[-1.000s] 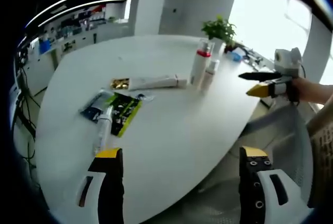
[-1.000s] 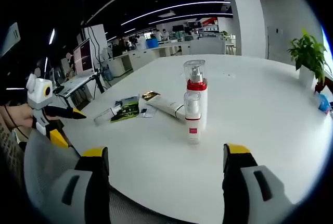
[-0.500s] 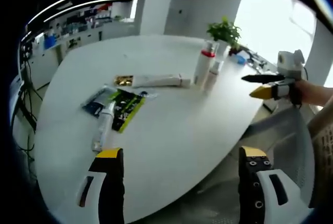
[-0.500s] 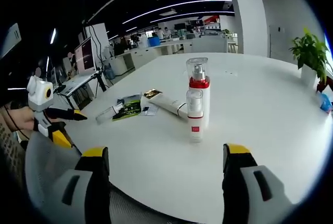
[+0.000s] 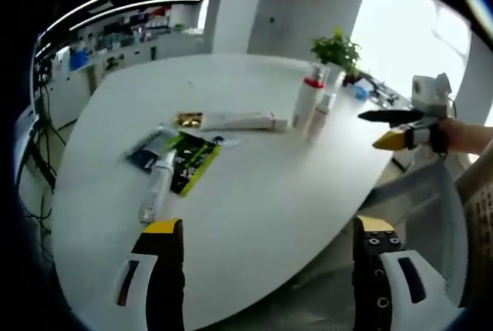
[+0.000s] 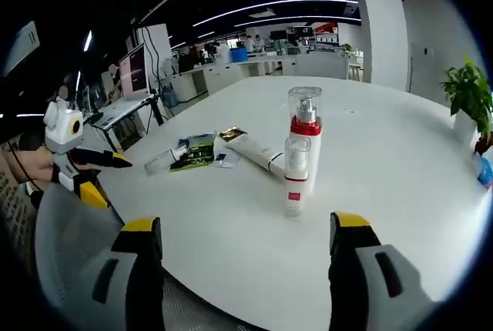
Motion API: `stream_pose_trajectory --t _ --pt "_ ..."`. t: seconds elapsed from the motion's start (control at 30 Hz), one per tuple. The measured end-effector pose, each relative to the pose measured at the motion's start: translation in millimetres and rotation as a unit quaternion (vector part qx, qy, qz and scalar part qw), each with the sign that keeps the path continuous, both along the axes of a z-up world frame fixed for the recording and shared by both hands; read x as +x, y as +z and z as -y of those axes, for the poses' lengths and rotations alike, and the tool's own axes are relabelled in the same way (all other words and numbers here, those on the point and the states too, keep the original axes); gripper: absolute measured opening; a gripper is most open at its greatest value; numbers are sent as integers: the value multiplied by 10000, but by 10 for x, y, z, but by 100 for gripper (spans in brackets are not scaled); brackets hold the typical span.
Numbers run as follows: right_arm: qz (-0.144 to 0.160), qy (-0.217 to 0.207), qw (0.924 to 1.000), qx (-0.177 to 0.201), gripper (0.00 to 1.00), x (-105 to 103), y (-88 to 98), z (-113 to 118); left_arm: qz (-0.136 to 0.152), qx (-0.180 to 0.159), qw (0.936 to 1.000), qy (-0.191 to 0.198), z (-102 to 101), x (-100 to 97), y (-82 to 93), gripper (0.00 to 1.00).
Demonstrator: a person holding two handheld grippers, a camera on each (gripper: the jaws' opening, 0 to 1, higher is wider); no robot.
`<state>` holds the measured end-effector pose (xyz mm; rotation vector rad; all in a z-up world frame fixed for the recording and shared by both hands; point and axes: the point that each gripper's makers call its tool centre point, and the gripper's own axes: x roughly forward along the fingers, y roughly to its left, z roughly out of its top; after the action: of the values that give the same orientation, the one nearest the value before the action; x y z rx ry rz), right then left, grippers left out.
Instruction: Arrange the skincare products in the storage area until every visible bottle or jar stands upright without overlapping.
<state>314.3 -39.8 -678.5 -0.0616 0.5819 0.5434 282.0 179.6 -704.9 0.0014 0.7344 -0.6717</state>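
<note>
Both of your claws hang off the near edge of the tabletop (image 6: pixel 400 192), jaws spread wide and holding nothing: the left claw (image 5: pixel 266 235) faces the flat-lying items, and the right claw (image 6: pixel 239 231) faces the standing pair. My reading is that you are lined up this way so each claw takes the group in front of it.

Two products already stand upright toward the tabletop's middle: the tall bottle with the red collar (image 6: pixel 305 135) and the small clear-capped bottle (image 6: pixel 296 173) just in front of it, touching or nearly so. Their long axes run straight up, so they probably need only a little separation.

The rest lies flat. The white tube with the gold end (image 6: pixel 250 152) rests on its side, its long axis running from the gold end toward the standing pair, the white end just beside them. Nearer the left edge, a slim white tube (image 5: pixel 154 188) lies lengthwise along the green packet (image 5: pixel 189 162) and a dark blue sachet (image 5: pixel 146 154), overlapping them. That pile seems the harder part.
</note>
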Motion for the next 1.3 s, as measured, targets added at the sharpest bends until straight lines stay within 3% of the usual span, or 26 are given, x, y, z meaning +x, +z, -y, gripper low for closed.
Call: stream_pose_trajectory --t 0.13,0.4,0.53,0.57,0.77,0.93,1.03,1.3 --pt "189 148 9994 -244 89 107 97 -36 -6 -37 10000 14 -3 3 7 89" --pt "833 401 9939 -604 90 462 597 -33 -14 -146 9999 61 -8 15 15 89" --pt "1040 799 9881 -808 91 650 783 -103 -20 -196 9998 69 -9 19 17 89" --pt "1058 1059 9842 -950 91 690 797 -149 -18 -205 9998 73 -8 22 19 89" --pt "961 1600 9757 -1144 91 909 867 -295 -21 -288 9995 100 -11 35 25 89" --pt "907 2192 9571 -1667 90 1070 888 -464 -17 -342 9994 104 -12 41 31 89" --pt "875 2356 9521 -1743 88 1141 890 -577 -10 -371 9992 126 -19 56 26 89" --pt "391 2762 9373 -2091 82 1304 679 -844 24 -452 9988 202 -40 78 47 88"
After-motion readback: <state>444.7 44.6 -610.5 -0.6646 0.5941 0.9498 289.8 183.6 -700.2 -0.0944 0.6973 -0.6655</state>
